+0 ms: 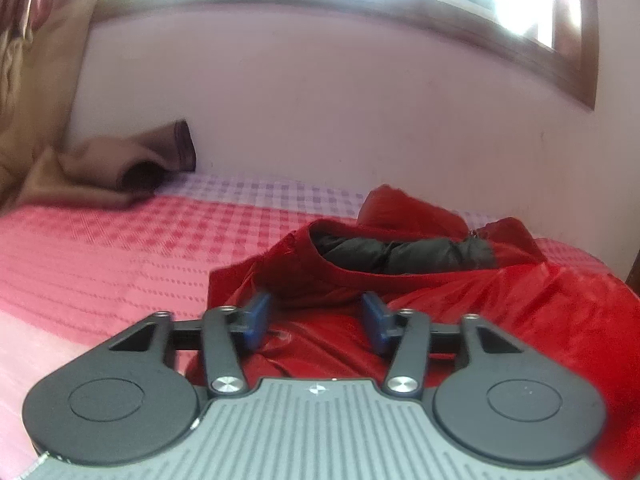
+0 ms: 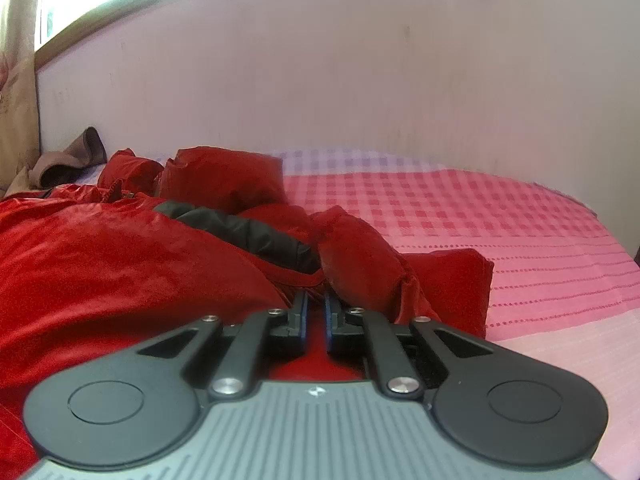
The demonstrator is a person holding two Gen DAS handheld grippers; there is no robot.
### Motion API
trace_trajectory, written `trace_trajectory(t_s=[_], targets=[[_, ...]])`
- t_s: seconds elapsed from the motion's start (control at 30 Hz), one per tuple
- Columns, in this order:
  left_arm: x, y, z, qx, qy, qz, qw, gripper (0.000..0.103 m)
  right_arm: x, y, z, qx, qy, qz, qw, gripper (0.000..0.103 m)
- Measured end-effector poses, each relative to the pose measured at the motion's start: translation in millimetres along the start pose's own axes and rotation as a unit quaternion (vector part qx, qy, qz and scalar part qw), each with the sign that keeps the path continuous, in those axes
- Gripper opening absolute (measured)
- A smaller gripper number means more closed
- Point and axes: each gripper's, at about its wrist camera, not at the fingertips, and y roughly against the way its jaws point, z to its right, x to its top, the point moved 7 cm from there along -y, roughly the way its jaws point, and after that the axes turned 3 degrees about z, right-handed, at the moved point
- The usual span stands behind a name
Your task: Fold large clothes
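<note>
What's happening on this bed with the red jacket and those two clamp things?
A person is folding a red jacket on a checked bedspread, using a handheld gripper in each hand. The left gripper stands open over the jacket near its black-lined collar, pressing on nothing. The right gripper has its jaws nearly together with red fabric between them, so it seems to be pinching the jacket. The jacket is bunched, not yet neatly folded.

no readable text or labels

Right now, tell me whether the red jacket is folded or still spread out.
Partly folded: the red jacket lies bunched on the bed, one sleeve doubled over.
</note>
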Motion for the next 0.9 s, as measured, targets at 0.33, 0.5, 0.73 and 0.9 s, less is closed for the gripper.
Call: trace_trajectory(t_s=[0.33,0.5,0.73,0.9], targets=[[30,61,4,0.028,-0.03,0.057,0.9975,0.103,12,42,-4,-0.029,-0.019,0.012,0.999,0.02],[27,91,6,0.031,-0.019,0.059,0.9976,0.103,12,75,-11,-0.047,-0.015,0.027,0.998,0.05],[18,137,7,0.064,-0.03,0.071,0.9949,0.103,11,114,-22,-0.066,0.001,0.042,0.997,0.06],[14,157,5,0.062,-0.021,0.061,0.996,0.103,9,133,-31,-0.07,0.019,0.052,0.996,0.07]])
